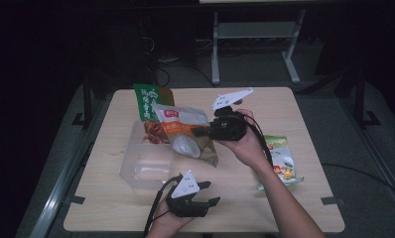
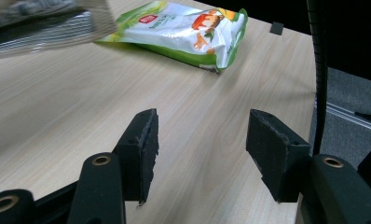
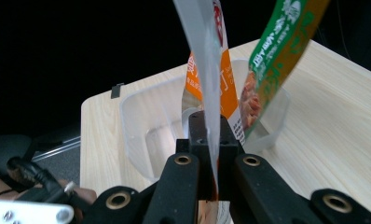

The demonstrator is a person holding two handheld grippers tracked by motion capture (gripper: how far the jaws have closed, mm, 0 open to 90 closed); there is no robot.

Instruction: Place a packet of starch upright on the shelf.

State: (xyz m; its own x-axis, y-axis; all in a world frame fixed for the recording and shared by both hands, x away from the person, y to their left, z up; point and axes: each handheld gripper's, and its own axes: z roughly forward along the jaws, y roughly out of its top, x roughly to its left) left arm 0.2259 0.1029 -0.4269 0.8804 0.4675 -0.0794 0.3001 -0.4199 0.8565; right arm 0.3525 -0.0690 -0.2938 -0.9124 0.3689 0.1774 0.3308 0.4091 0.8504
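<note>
An orange-and-white snack bag [image 1: 185, 131] hangs over the right side of a clear plastic container [image 1: 146, 163], pinched at its edge by my right gripper [image 1: 198, 132]. In the right gripper view the jaws [image 3: 210, 121] are closed on the bag's thin silvery seam [image 3: 207, 56], with the container [image 3: 141, 121] below. A green snack bag [image 1: 147, 101] stands upright in the container's far end [image 3: 277, 51]. My left gripper [image 1: 210, 193] rests near the table's front edge, its jaws [image 2: 200, 123] apart with only bare table between them.
A green-and-white snack bag [image 1: 282, 158] lies flat on the right side of the table [image 1: 309, 208], ahead of the left gripper's jaws [image 2: 183, 30]. Dark floor and a metal frame [image 1: 255, 34] lie beyond the far edge. The person's right forearm crosses the front right.
</note>
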